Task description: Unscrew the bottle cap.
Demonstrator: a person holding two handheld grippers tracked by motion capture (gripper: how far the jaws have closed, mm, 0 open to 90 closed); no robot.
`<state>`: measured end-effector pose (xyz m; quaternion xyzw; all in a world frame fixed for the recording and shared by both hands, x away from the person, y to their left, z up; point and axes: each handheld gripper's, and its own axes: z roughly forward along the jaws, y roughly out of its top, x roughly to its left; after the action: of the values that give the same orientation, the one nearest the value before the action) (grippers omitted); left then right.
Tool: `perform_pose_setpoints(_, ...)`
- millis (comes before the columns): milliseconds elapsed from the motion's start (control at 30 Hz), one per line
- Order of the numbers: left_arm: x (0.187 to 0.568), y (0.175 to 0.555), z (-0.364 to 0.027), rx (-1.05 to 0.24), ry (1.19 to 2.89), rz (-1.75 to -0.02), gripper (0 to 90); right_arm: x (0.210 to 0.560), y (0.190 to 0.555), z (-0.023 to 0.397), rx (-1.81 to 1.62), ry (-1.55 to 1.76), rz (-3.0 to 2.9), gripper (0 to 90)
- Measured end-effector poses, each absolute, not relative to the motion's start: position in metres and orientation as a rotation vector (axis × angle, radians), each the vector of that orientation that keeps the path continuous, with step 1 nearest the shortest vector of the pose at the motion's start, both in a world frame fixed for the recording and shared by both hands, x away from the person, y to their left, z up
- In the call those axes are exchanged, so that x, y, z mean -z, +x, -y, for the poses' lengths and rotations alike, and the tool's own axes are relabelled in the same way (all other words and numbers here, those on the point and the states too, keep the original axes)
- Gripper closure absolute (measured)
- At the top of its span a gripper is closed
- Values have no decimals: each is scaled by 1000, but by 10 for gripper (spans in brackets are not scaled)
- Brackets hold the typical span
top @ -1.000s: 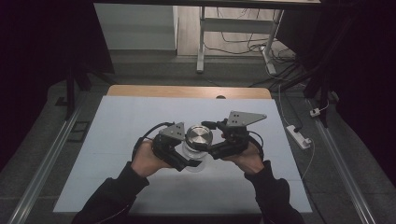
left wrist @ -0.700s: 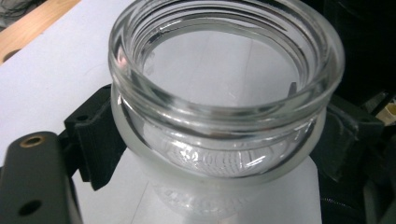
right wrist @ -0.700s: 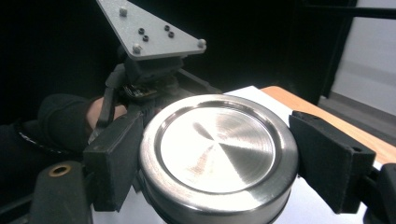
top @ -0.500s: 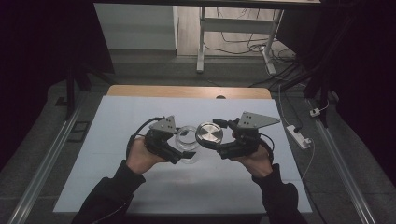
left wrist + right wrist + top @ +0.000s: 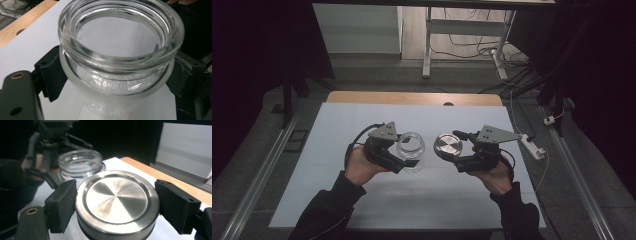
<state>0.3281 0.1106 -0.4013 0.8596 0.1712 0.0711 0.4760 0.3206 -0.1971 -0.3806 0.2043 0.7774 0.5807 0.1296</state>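
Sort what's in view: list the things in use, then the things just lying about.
In use:
glass jar, clamped by the left gripper
metal lid, clamped by the right gripper

Lying about:
white power strip at the table's right edge
floor cables

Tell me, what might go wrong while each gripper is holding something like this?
The glass jar is pinched by the left gripper just below its smooth rim, so it might slip and break on the table. The right gripper grips the round metal lid only at its edges, so it could pop out.
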Motion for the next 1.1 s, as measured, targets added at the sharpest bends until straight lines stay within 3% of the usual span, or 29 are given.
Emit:
perform_pose_setpoints(700,401,329,-113,-204,2101,-438,156,432,329,222,-1503,741,-2272,199)
perform_pose_setpoints(1100,403,333,-114,-232,2098,-457,157,464,313,186,-1483,637,-2403,199)
